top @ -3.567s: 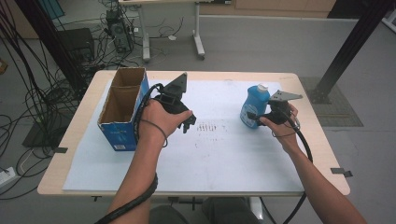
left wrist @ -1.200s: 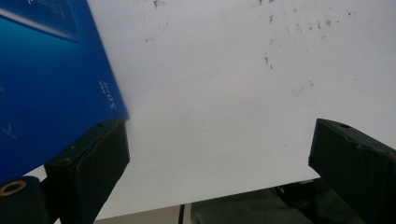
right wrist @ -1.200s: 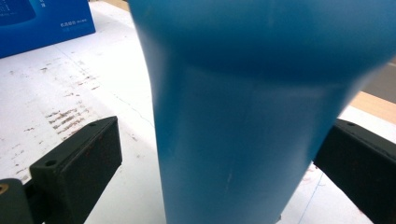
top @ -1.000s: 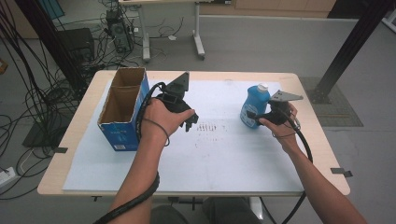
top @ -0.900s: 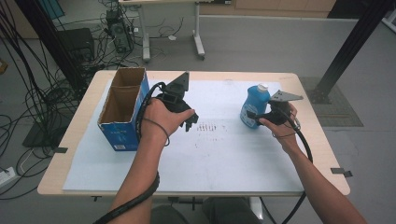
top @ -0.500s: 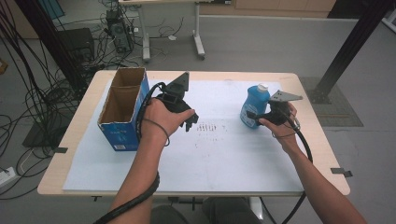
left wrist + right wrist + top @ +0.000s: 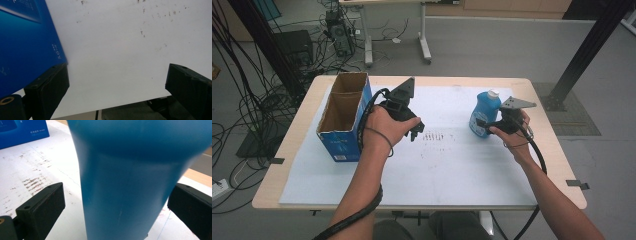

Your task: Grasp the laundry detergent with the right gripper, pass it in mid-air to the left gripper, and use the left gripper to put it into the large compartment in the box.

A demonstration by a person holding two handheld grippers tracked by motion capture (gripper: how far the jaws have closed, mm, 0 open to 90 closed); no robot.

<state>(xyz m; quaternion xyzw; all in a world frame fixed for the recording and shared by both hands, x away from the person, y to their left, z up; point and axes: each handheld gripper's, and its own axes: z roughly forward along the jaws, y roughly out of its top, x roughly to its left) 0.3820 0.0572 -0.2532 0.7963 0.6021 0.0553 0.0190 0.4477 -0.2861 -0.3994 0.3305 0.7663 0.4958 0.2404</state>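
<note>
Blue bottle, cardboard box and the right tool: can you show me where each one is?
blue bottle (image 7: 484, 115), high view, on its body.
cardboard box (image 7: 343, 145), high view, on its blue front wall.
right tool (image 7: 484, 123), high view, between its fingertips beside the bottle.

A white sheet (image 7: 447, 165) covers the table (image 7: 557, 165); cables (image 7: 242, 110) litter the floor.

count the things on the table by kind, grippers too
Blue plastic bottle with a white cap: 1
Open blue cardboard box: 1
White sheet covering the wooden table: 1
Black two-jaw grippers, left gripper and right gripper: 2
Total: 5
</note>
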